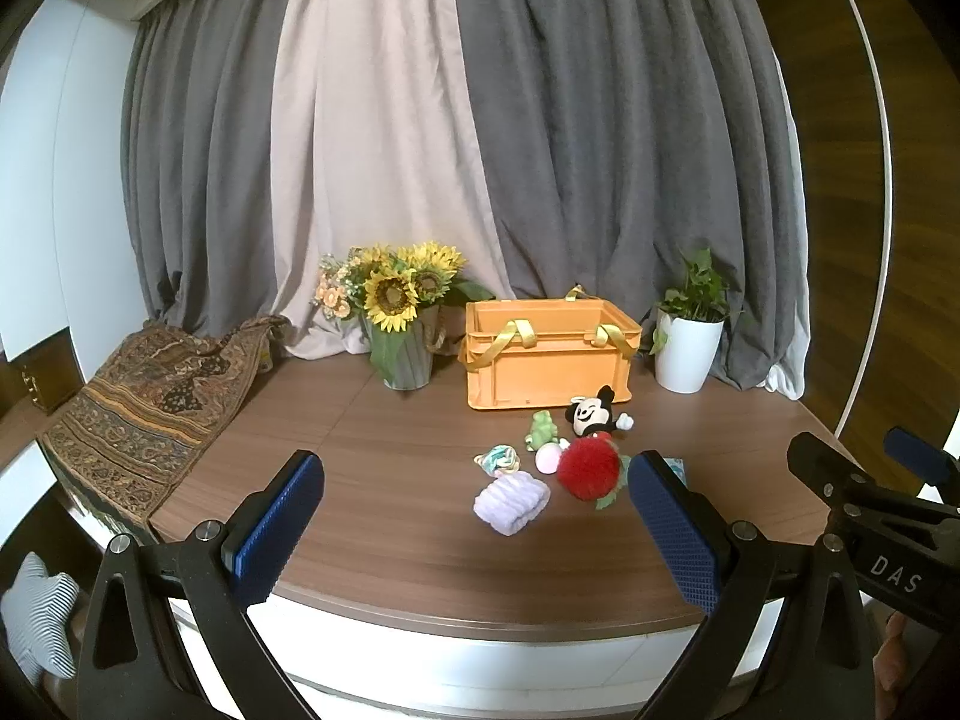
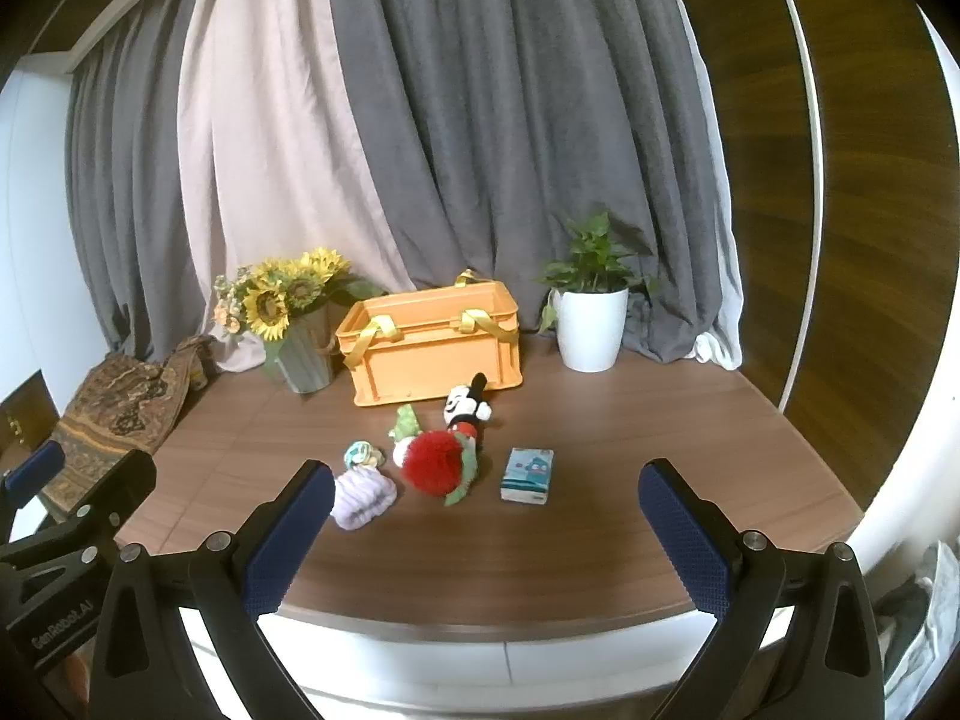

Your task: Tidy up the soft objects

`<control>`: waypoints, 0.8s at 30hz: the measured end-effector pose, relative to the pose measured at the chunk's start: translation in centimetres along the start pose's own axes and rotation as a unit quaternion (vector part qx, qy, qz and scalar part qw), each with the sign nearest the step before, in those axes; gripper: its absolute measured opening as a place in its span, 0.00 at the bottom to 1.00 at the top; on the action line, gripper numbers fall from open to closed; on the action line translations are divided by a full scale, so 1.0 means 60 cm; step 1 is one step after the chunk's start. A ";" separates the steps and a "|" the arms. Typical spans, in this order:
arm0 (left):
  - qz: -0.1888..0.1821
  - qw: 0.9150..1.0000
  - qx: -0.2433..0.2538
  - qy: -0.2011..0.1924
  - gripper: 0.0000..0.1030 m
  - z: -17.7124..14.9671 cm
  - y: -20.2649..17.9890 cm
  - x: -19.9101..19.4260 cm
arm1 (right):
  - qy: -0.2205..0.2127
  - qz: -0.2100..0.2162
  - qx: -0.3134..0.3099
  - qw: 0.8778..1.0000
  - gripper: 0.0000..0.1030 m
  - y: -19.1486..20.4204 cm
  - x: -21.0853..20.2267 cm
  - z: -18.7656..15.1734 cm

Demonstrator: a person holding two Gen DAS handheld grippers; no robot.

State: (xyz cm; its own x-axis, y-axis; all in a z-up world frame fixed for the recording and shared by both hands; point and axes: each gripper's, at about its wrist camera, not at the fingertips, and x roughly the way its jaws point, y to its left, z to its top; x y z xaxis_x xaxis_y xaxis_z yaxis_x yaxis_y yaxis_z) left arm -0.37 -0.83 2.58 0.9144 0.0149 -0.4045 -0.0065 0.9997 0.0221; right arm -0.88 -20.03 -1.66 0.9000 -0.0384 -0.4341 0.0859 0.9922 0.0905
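An orange crate [image 1: 549, 360] [image 2: 432, 348] with yellow handles stands at the back of the wooden table [image 1: 390, 480] [image 2: 600, 510]. In front of it lie soft things: a mouse plush [image 1: 594, 411] [image 2: 465, 405], a green frog toy [image 1: 543, 427] [image 2: 406, 420], a red fluffy ball [image 1: 588, 468] [image 2: 433, 468], a lilac rolled cloth [image 1: 511, 503] [image 2: 362, 499], a pastel scrunchie [image 1: 498, 459] [image 2: 362, 455] and a pink-white ball [image 1: 549, 457]. My left gripper [image 1: 474, 534] and right gripper [image 2: 486, 534] hover open near the table's front edge, short of the pile, holding nothing.
A sunflower vase [image 1: 402, 324] [image 2: 294, 324] stands left of the crate, a white potted plant [image 1: 690, 336] [image 2: 591, 318] right of it. A patterned cloth [image 1: 150, 402] drapes the left edge. A small blue box [image 2: 528, 474] lies right of the toys. Curtains hang behind.
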 end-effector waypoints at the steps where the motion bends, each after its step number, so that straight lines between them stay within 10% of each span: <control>1: 0.000 1.000 0.000 0.000 1.00 0.000 0.000 0.000 | 0.000 0.000 0.000 1.000 1.00 0.000 0.000 0.000; 24: -0.003 1.000 0.001 -0.001 1.00 -0.008 -0.008 0.005 | 0.001 -0.001 0.000 1.000 1.00 0.002 0.003 -0.004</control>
State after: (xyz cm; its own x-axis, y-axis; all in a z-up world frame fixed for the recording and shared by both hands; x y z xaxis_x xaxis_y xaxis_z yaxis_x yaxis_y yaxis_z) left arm -0.28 -1.33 1.98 0.9150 0.0081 -0.4033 0.0005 0.9998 0.0213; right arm -0.81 -19.86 -1.92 0.8990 -0.0398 -0.4362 0.0875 0.9921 0.0897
